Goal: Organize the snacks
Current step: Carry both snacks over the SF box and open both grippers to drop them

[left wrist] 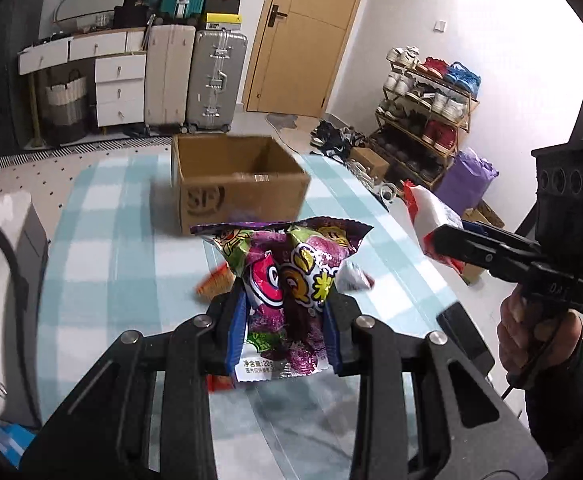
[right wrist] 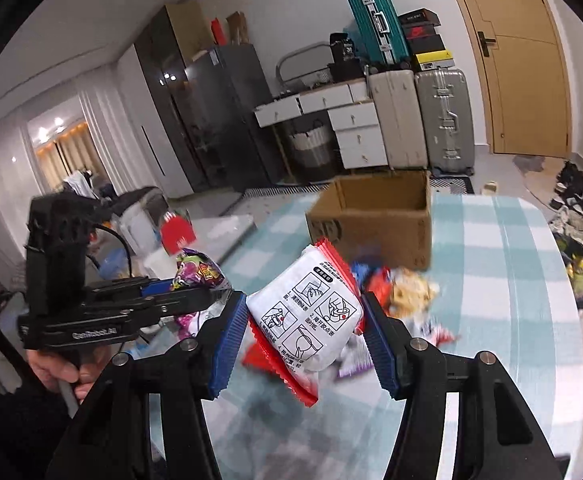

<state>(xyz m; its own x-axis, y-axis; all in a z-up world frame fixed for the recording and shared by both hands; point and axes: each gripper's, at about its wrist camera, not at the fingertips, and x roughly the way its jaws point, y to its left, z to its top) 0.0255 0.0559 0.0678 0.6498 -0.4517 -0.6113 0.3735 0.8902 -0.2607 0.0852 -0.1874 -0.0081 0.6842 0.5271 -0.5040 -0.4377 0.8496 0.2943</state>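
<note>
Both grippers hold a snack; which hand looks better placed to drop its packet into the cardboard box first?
Left, probably. Its purple packet sits almost straight in line with the open box; the right's white packet faces the box off-centre. Close call.

A home: suitcases (left wrist: 195, 80), a shoe rack (left wrist: 423, 112) and drawers (left wrist: 119, 92).

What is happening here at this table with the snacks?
A person is sorting snacks with two tools. The left hand-held gripper is shut on a shiny purple snack bag with cartoon print, held above the table. The right hand-held gripper is clamped on a white packet with red edges and printed diagrams. An open brown cardboard box stands ahead on the blue and white checked tablecloth. More loose snack packets lie in front of the box.
</note>
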